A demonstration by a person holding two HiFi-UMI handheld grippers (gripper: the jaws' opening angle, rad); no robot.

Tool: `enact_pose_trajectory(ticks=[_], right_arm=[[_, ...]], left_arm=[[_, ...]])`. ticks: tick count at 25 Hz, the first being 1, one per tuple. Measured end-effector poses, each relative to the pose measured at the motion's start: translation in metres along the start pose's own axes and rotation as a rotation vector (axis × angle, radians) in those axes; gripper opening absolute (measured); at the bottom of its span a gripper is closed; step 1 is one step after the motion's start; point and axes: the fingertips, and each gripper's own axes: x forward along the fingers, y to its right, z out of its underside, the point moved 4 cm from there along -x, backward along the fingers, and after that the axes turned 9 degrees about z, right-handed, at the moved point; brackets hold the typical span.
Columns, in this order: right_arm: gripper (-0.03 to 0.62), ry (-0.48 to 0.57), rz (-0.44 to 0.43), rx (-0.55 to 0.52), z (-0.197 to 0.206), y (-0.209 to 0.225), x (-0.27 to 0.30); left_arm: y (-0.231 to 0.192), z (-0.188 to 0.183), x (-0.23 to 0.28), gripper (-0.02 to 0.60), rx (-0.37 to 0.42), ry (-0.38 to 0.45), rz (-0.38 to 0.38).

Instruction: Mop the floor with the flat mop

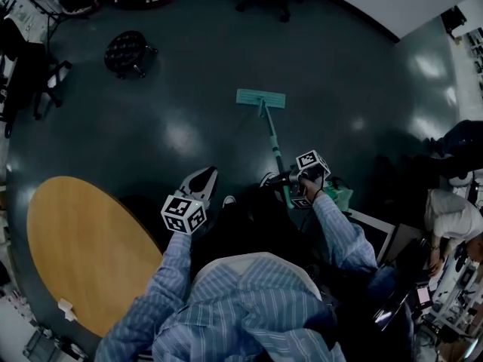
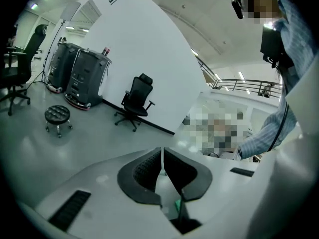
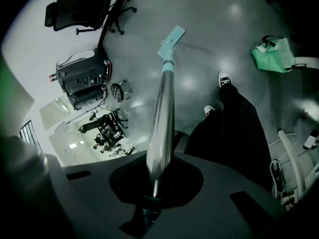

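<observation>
The flat mop lies with its teal head (image 1: 260,98) flat on the dark floor ahead of me. Its metal handle (image 1: 273,142) slants back to my right gripper (image 1: 285,178), which is shut on the upper part of it. In the right gripper view the handle (image 3: 162,118) runs from between the jaws out to the mop head (image 3: 171,40). My left gripper (image 1: 205,174) hangs left of the handle, apart from it. Its jaws are closed together with nothing between them (image 2: 162,154), and it points across the room.
A round wooden table (image 1: 83,255) stands at my left. A black stool (image 1: 126,51) is on the far left of the floor, and an office chair (image 2: 137,101) stands by the white wall. A green bag (image 1: 341,194) sits behind my right gripper. A person (image 1: 451,216) crouches at the right.
</observation>
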Motion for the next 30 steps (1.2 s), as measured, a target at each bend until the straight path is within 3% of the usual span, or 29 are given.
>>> enact_pose_trajectory(ticks=[8, 14, 24, 30], right_arm=[[0.02, -0.079, 0.024, 0.005, 0.072, 0.039, -0.008], [0.02, -0.143, 0.045, 0.006, 0.109, 0.059, -0.026], [0.021, -0.207, 0.006, -0.033, 0.082, 0.03, -0.037], [0.021, -0.199, 0.007, -0.073, -0.007, -0.008, -0.046]], left_arm=[[0.015, -0.008, 0.026, 0.018, 0.026, -0.021, 0.101], [0.009, 0.004, 0.017, 0.018, 0.013, -0.039, 0.099], [-0.012, -0.003, 0.034, 0.018, -0.028, -0.041, 0.055], [-0.035, -0.02, 0.084, 0.018, -0.036, -0.068, 0.03]])
